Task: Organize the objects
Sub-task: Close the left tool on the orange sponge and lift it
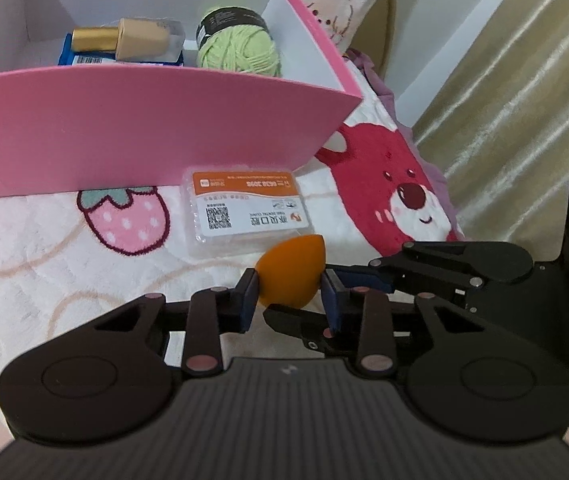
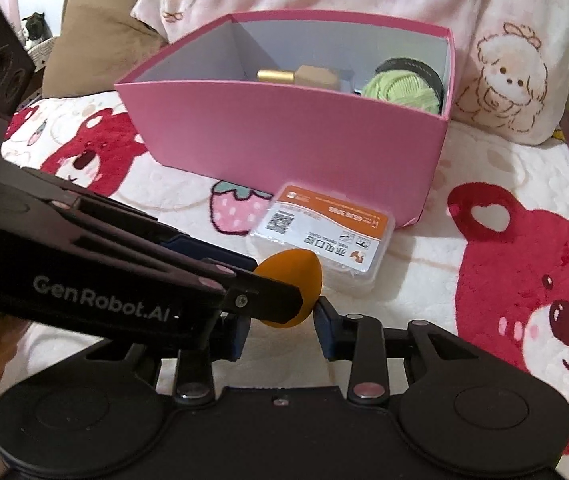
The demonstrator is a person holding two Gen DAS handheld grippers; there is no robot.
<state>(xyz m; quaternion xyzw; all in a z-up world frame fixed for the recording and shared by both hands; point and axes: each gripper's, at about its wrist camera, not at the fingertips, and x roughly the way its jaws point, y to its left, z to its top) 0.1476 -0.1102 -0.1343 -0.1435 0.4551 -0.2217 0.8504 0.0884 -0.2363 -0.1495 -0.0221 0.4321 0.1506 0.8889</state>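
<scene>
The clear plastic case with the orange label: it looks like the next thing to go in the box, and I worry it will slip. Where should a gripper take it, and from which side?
Probably across its two long edges, coming from above. The clear plastic case lies flat on the blanket against the pink box, so only its thin sides offer parallel faces; its label face is too broad.

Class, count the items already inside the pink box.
3: a green yarn ball at the right, a gold-capped bottle lying on a blue packet beside it. The front wall may hide more.
</scene>
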